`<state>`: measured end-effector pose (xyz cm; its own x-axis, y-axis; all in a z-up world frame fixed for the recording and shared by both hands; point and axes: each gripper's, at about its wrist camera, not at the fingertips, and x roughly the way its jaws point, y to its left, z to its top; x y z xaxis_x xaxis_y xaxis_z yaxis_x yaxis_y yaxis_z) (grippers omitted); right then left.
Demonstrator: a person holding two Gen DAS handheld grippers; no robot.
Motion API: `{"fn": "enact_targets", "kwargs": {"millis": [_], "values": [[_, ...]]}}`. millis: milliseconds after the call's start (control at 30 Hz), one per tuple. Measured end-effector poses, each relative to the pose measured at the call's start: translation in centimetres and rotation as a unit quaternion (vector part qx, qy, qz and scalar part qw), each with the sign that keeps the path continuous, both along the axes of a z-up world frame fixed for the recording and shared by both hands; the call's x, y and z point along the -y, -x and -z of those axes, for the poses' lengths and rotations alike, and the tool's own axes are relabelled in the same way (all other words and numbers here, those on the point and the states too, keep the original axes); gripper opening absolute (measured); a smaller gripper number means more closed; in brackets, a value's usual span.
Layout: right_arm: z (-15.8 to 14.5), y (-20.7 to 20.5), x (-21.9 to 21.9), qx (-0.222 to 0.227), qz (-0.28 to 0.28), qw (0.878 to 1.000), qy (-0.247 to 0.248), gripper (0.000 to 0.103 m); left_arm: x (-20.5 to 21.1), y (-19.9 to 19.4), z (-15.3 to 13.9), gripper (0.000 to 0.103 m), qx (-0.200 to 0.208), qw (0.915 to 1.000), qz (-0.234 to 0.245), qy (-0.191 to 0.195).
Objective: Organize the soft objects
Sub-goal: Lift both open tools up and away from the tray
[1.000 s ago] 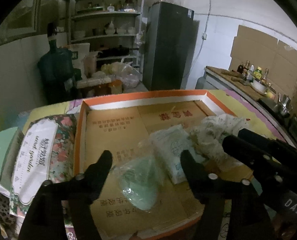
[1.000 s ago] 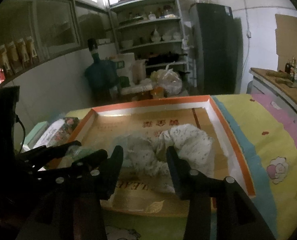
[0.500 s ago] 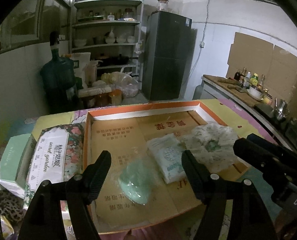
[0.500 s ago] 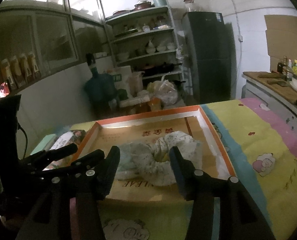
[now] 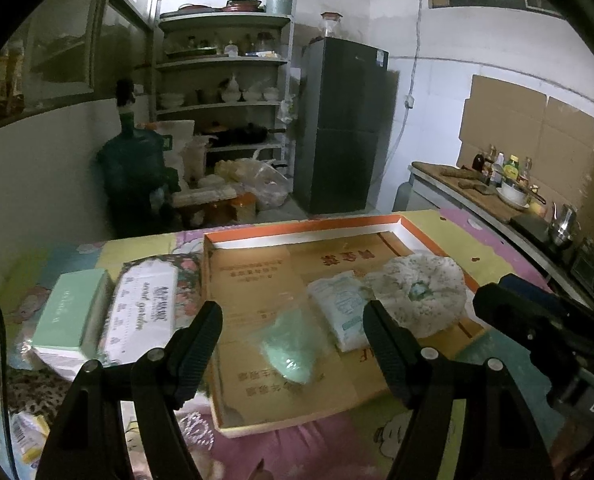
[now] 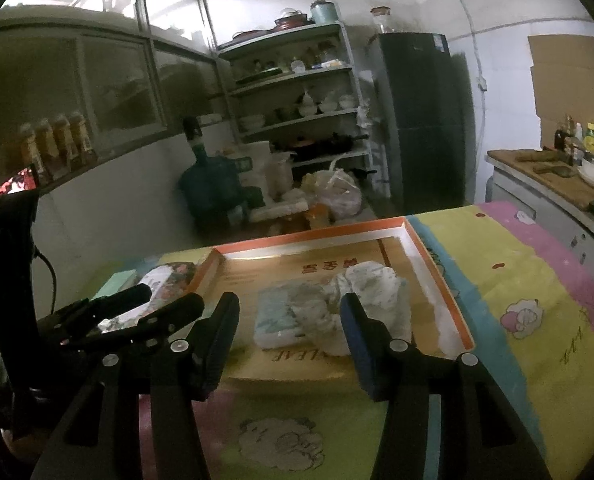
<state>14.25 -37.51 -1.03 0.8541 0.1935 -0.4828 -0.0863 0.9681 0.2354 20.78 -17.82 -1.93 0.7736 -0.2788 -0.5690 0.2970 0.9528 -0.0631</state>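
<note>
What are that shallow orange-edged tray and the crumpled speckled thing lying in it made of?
The tray looks like matte cardboard: brown flaps with printed characters and a seam. The speckled bundle appears to be soft printed cloth, judging by its wrinkles and slumped shape, though the fabric type is unclear.

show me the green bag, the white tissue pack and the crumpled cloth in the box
green bag (image 5: pixel 291 350), left wrist view, middle of the bag
white tissue pack (image 5: pixel 339 306), left wrist view, its top face
crumpled cloth (image 6: pixel 371 294), right wrist view, its upper folds
</note>
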Motion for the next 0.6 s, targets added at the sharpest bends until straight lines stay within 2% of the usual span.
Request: {"fn": "enact_targets", "kwargs": {"millis": [600], "values": [[-1.3,2.6,-4.3,0.014,-0.028,0.999,0.013,0.055,-4.4,3.3,-1.4,0.073,0.023,0.9992,-0.031,0.003]]}}
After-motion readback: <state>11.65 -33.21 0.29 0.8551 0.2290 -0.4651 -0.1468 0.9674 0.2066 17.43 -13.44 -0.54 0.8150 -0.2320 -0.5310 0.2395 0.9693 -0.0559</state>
